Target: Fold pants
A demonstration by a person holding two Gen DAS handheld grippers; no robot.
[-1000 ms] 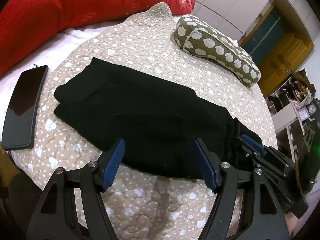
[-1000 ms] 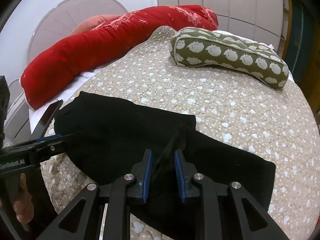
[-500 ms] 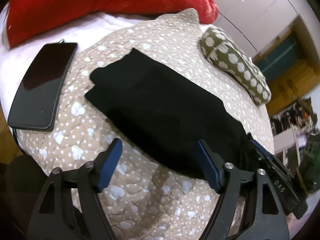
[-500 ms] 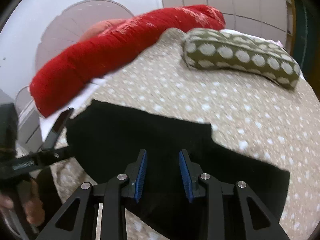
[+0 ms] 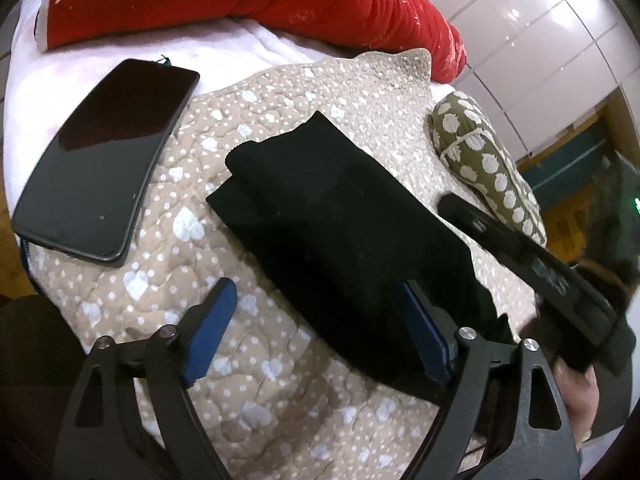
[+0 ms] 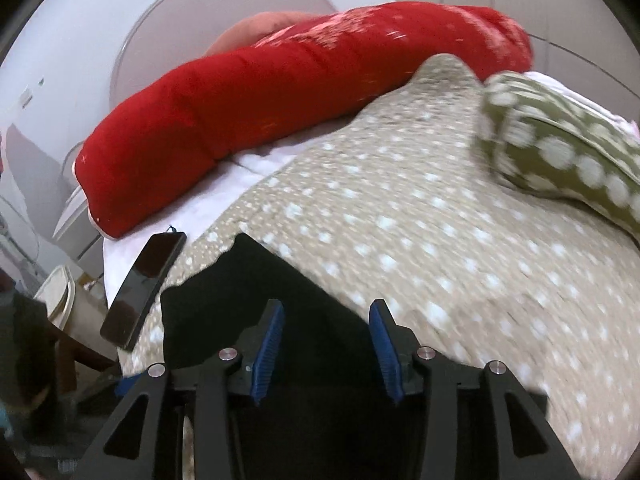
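The black pants [image 5: 332, 232] lie folded into a long strip on the beige dotted quilt [image 5: 280, 380]. My left gripper [image 5: 316, 328] is open and empty, hovering at the near edge of the strip, its right finger over the cloth. My right gripper [image 6: 326, 344] is open and empty, just above the pants [image 6: 280, 300]. Its body also shows in the left wrist view [image 5: 540, 272], over the strip's right end.
A black phone [image 5: 104, 160] lies on the white sheet at the quilt's left edge, also in the right wrist view [image 6: 144, 280]. A red bolster [image 6: 280, 92] runs along the back. A green dotted pillow [image 5: 488, 168] lies at the far right.
My right gripper has let go of the pinched pants fabric and opened wide. Both grippers have swung left along the strip, toward the phone.
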